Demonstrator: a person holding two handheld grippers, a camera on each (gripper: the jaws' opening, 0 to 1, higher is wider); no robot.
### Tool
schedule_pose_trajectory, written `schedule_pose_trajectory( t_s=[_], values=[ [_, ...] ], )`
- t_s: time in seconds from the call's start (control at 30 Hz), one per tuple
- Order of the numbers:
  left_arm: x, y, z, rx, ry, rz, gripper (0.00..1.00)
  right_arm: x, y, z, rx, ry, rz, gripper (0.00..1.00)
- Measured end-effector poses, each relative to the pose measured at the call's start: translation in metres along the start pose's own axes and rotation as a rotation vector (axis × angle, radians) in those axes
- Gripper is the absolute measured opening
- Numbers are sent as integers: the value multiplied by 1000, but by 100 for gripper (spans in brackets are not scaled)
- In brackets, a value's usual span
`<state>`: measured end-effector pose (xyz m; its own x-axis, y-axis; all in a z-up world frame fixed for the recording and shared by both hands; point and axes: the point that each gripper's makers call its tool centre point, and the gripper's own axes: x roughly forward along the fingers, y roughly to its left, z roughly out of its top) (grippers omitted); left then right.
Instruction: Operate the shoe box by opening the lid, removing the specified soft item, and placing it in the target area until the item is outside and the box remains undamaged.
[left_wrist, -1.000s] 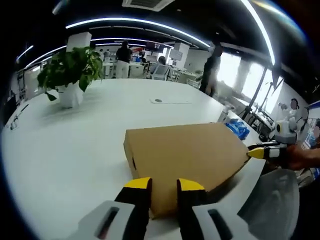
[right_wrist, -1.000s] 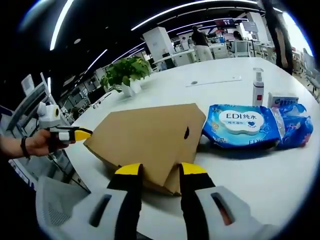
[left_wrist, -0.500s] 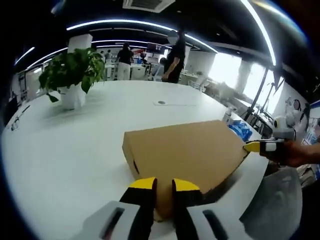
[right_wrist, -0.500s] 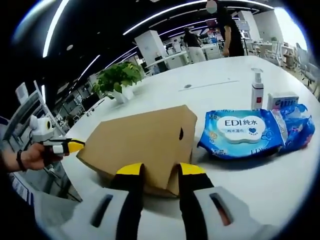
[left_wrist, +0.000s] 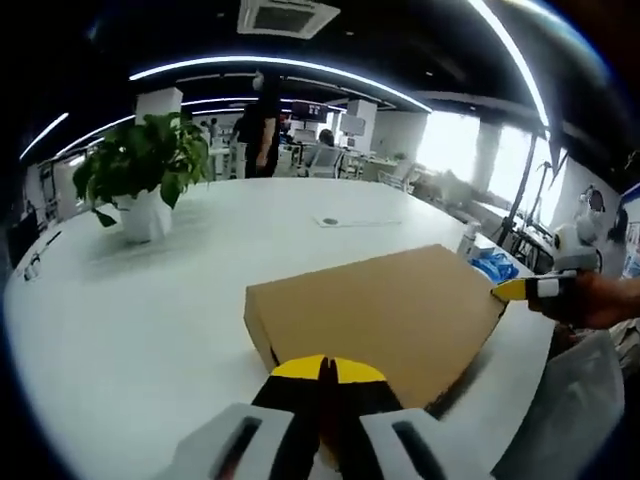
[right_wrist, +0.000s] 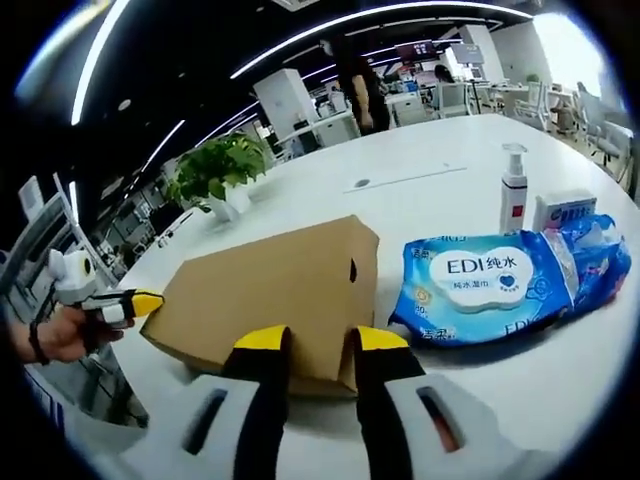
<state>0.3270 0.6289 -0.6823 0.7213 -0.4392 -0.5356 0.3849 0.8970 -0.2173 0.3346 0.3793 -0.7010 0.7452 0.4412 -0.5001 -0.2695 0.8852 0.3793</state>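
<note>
A closed brown cardboard shoe box (left_wrist: 385, 305) lies on the white table (left_wrist: 120, 300). In the left gripper view, my left gripper (left_wrist: 323, 369) has its yellow-tipped jaws pressed together at the box's near corner, pinching the lid edge there. The right gripper (left_wrist: 520, 290) touches the box's far right corner. In the right gripper view the box (right_wrist: 265, 290) lies just ahead. My right gripper (right_wrist: 322, 342) stands open, its fingers straddling the near corner. The left gripper (right_wrist: 132, 303), held by a hand, meets the box's left corner. The box's contents are hidden.
A blue pack of wet wipes (right_wrist: 495, 280) lies right of the box, with a pump bottle (right_wrist: 513, 188) and a small carton (right_wrist: 566, 210) behind it. A potted plant (left_wrist: 140, 165) stands far left. A grey chair back (left_wrist: 565, 410) is at the table edge. People stand far behind.
My left gripper's jaws have closed from a clear gap around the box corner to touching tips. The right gripper's gap has narrowed slightly. A person in the background has walked leftwards.
</note>
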Motion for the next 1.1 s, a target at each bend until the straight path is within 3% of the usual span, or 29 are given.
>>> schedule_pose_trajectory(
  t_s=[0.1, 0.3, 0.5, 0.7, 1.1],
  values=[
    [-8, 0, 3, -8, -22, 13, 18, -1, 0, 0, -5, 4, 4, 23],
    [-27, 16, -4, -10, -24, 83, 21, -1, 1, 0, -14, 5, 3, 22],
    [-27, 17, -23, -34, 35, 57, 21, -1, 1, 0, -20, 8, 7, 22],
    [-18, 11, -17, -57, 25, 21, 16, -1, 1, 0, -23, 9, 5, 22],
    [11, 17, 3, -57, 35, 4, 15, 11, -13, 15, -17, 13, -22, 22]
  ],
)
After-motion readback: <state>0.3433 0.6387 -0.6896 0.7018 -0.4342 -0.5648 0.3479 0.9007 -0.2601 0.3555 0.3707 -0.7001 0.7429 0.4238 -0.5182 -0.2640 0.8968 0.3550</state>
